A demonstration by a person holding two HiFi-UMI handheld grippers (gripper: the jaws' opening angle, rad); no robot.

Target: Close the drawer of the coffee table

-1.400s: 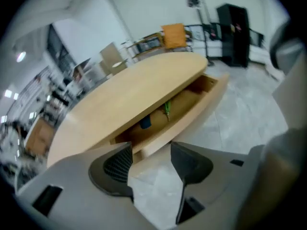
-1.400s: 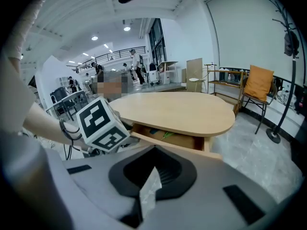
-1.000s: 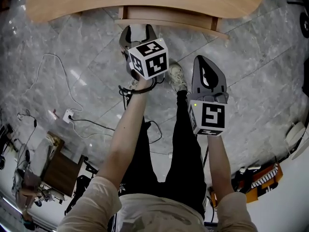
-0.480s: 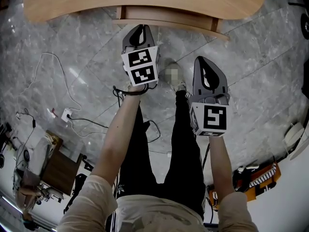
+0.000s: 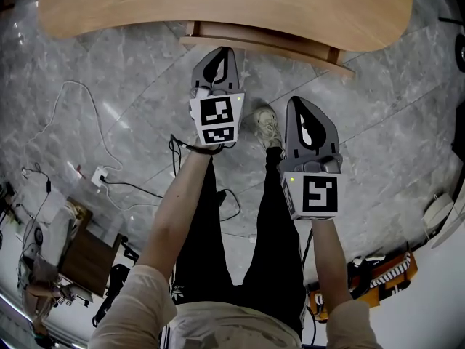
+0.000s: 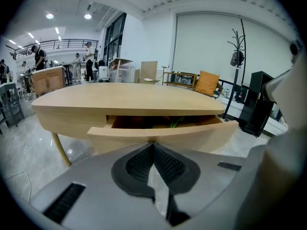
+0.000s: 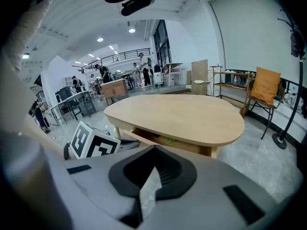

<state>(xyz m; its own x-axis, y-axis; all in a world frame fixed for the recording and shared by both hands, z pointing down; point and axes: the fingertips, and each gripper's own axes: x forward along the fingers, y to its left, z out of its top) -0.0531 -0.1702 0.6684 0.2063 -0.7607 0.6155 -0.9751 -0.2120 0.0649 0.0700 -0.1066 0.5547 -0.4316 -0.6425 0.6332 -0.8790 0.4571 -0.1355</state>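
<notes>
The light-wood coffee table (image 5: 218,6) fills the top of the head view. Its drawer (image 5: 261,41) stands partly pulled out, and the left gripper view shows its curved front (image 6: 163,135) with something green inside. My left gripper (image 5: 220,51) points at the drawer front from just in front of it; whether it touches I cannot tell. Its jaws have just been closing and now meet with nothing between them. My right gripper (image 5: 301,104) hangs lower right, apart from the drawer, shut and empty. The right gripper view shows the table (image 7: 182,114) and the left gripper's marker cube (image 7: 93,145).
The person's legs and a shoe (image 5: 267,122) stand on the grey marble floor below the table. Cables and a power strip (image 5: 102,173) lie at left, beside a dark wooden box (image 5: 87,257). A coat rack (image 6: 236,56) and a chair with an orange cushion (image 6: 208,83) stand behind the table.
The left gripper's jaws went from wide open to shut with nothing in them, and that gripper tilted and shifted a little right. The right gripper drifted slightly. The drawer still sticks out.
</notes>
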